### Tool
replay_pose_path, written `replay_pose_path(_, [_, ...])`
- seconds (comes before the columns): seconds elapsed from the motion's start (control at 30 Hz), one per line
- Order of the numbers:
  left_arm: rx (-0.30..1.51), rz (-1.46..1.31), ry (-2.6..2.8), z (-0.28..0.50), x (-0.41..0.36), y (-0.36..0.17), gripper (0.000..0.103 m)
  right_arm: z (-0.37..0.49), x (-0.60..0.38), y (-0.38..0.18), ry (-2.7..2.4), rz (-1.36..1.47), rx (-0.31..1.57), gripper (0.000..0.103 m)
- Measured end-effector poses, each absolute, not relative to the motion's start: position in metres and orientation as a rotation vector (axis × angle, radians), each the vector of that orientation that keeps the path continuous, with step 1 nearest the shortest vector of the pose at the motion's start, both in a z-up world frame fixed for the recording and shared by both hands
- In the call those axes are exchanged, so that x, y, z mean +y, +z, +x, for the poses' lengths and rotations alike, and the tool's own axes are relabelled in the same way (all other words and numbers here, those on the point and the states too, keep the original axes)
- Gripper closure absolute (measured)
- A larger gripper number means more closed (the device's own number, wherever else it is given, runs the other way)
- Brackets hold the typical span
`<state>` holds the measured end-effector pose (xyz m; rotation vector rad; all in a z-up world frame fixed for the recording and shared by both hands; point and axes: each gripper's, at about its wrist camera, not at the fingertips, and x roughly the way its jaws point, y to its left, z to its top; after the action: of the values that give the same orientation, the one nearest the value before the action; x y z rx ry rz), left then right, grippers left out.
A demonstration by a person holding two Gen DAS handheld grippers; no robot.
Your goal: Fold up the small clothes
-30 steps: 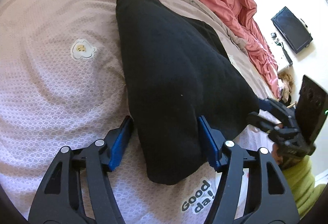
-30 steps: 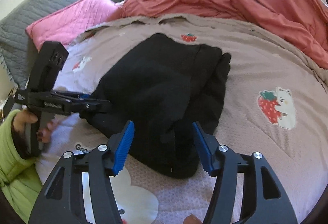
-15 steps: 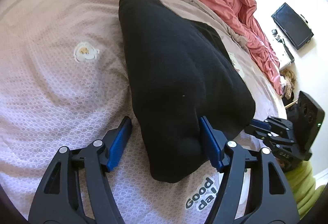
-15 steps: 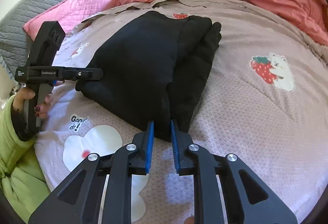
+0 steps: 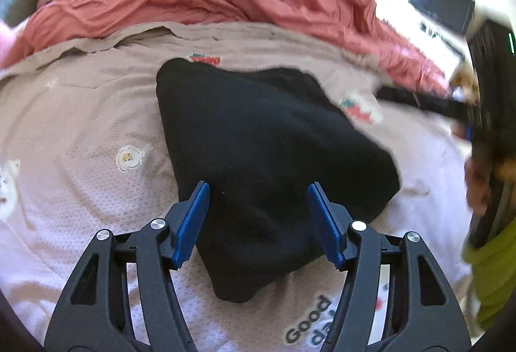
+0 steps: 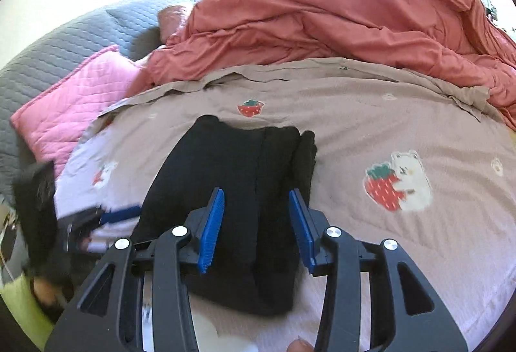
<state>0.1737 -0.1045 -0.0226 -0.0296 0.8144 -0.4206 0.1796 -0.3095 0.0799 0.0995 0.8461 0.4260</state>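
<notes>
A folded black garment (image 5: 264,158) lies on the pinkish printed bedsheet (image 5: 80,132); it also shows in the right wrist view (image 6: 245,190). My left gripper (image 5: 258,216) is open, its blue pads over the garment's near end, holding nothing. My right gripper (image 6: 256,223) is open, raised over the garment's near edge, holding nothing. The right gripper shows blurred at the right of the left wrist view (image 5: 435,100). The left gripper shows blurred at the left of the right wrist view (image 6: 80,223).
A rumpled red duvet (image 6: 338,13) lies behind the garment. A pink quilted pillow (image 6: 71,107) and grey headboard (image 6: 64,39) are at the far left. A dark screen (image 5: 441,7) stands on a white surface beyond the bed.
My right gripper has opened from shut and let go of the garment's edge. Both grippers have drawn back and turned; the garment lies flatter.
</notes>
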Motion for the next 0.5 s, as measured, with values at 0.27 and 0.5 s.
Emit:
replay_pose_path(0.27, [0.838, -0.057, -0.444, 0.173, -0.097, -0.025, 0.048, 0.247, -0.292, 0.035, 0.246, 0.15, 1.01, 0.051])
replay_pose_path(0.5, [0.777, -0.134, -0.482, 0.168, -0.09, -0.011, 0.047, 0.25, -0.281, 0.038, 0.335, 0.148, 0.95, 0.095])
